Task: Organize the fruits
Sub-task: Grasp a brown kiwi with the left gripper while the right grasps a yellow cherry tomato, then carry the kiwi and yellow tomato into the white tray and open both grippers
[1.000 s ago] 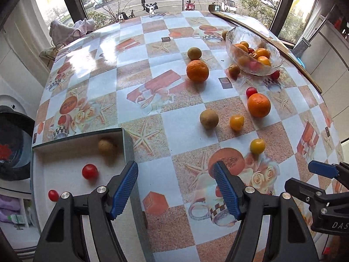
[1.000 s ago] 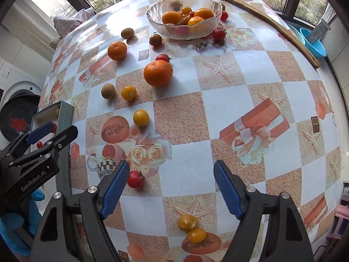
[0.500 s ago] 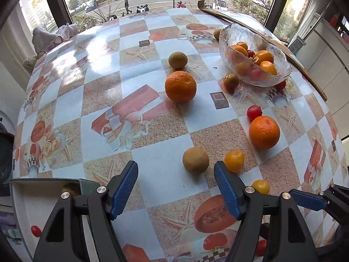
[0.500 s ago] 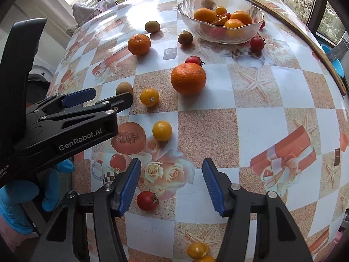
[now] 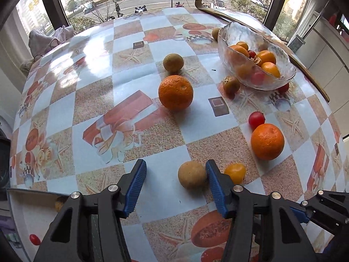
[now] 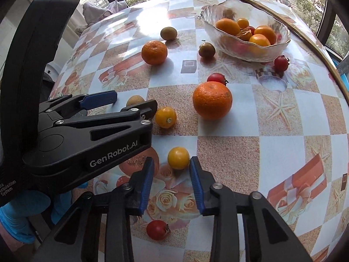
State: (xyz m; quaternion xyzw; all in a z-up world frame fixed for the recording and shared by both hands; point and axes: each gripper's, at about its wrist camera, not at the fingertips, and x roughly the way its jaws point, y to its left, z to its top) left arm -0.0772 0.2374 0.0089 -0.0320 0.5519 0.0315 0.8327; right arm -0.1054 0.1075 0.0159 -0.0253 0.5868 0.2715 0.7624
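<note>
My left gripper [image 5: 175, 182], closing, brackets a brown fruit [image 5: 192, 174]; my right gripper [image 6: 172, 182] stands apart below a yellow tomato [image 6: 178, 157] on the desk [image 6: 283, 148].

A glass bowl [image 6: 246, 50] holding fruit is sitting at the far right of the table [image 6: 283, 152]. Loose fruit is lying before it and to its left, with one orange [image 6: 212, 100] mid-table and another orange [image 6: 154, 52] further back left. A tray [image 5: 28, 218] is sitting at the near left edge.

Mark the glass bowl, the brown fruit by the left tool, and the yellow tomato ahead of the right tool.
glass bowl [image 5: 272, 83], left wrist view, near wall.
brown fruit [image 5: 192, 175], left wrist view, centre.
yellow tomato [image 6: 178, 158], right wrist view, centre.
</note>
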